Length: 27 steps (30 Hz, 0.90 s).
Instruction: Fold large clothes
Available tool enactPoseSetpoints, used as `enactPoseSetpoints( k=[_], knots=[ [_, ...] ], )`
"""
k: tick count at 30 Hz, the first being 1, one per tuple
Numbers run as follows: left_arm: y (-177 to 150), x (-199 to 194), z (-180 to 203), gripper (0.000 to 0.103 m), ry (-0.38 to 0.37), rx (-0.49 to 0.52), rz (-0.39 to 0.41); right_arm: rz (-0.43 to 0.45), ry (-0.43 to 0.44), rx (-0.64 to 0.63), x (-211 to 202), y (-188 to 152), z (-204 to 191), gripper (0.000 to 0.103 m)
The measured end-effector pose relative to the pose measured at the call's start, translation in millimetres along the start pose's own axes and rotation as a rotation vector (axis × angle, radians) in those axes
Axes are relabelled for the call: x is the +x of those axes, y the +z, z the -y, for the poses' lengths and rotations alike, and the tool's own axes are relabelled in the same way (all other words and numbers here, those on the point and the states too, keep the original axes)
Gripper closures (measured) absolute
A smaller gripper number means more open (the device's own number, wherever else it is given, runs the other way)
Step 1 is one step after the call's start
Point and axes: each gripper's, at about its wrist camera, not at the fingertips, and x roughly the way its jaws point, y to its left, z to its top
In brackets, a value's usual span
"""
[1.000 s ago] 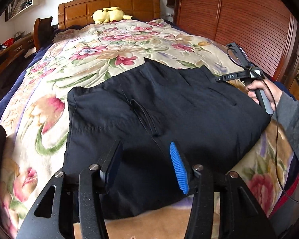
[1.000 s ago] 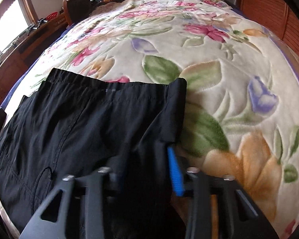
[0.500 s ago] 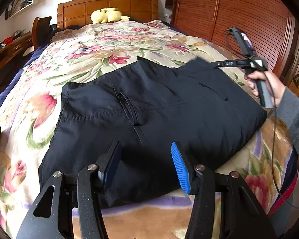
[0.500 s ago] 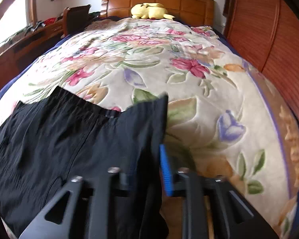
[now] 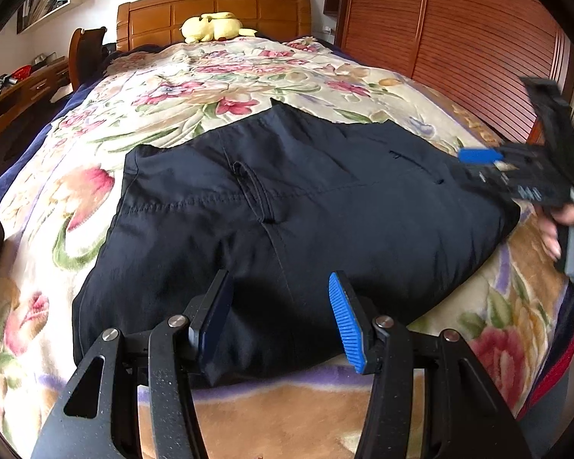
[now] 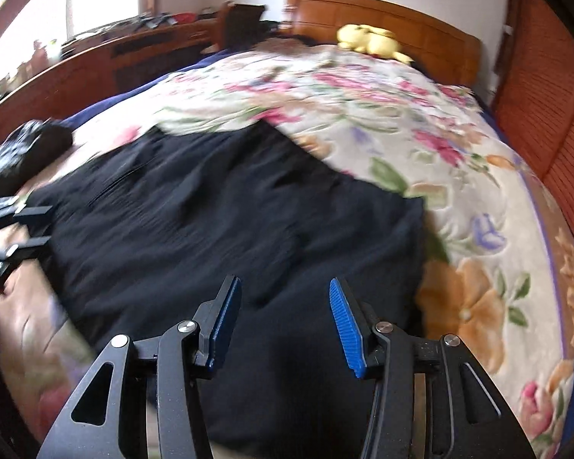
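Note:
Dark, folded black trousers (image 5: 287,206) lie across the floral bedspread (image 5: 195,88). My left gripper (image 5: 279,283) hovers open over their near edge, with only cloth below and nothing between the pads. A hand (image 5: 570,229) holds my right gripper (image 5: 474,168) at the trousers' right end. In the blurred right wrist view the right gripper (image 6: 283,285) is over the trousers (image 6: 218,229). Its jaws are opening and no fabric is pinched. The left gripper (image 6: 34,226) shows at that view's left edge.
A wooden headboard (image 5: 214,4) and a yellow plush toy (image 5: 214,26) are at the far end. Slatted wooden wardrobe doors (image 5: 459,38) run along the right. A desk and chair (image 5: 84,53) stand to the left. Bare bedspread stretches beyond the trousers.
My right gripper let go of the trousers' far right corner, opened, and swung back and right while rolling. The corner now lies flat. The left gripper stayed put.

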Motion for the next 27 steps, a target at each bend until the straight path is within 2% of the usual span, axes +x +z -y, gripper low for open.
enactPoseSetpoints(
  k=[5,16,19,21,23,27],
  knots=[
    [-8.2,6.5,-0.2,0.05,0.014,-0.001,-0.002,-0.007,0.03,-0.012,-19.8,-29.8,-18.7,0.053],
    [-22.5,14.9,1.4,0.05,0.038,0.028,0.034,0.017,-0.089,0.07,-51.0,-61.9,-7.9,0.053],
    [-25.8,14.7,0.7,0.05,0.035,0.031,0.051,-0.008,-0.11,0.113,-48.8,-72.5,1.8,0.053],
    [-26.1,14.3,-0.3,0.05,0.023,0.028,0.052,-0.07,-0.081,0.147,-38.1,-82.6,5.7,0.053],
    [-25.3,15.4,-1.0,0.05,0.011,0.024,0.048,-0.125,-0.069,0.118,-26.5,-91.2,0.2,0.053],
    [-25.0,16.4,-5.2,0.05,0.001,0.013,0.046,-0.14,-0.121,0.088,-33.4,-84.4,-12.4,0.053]
  ],
)
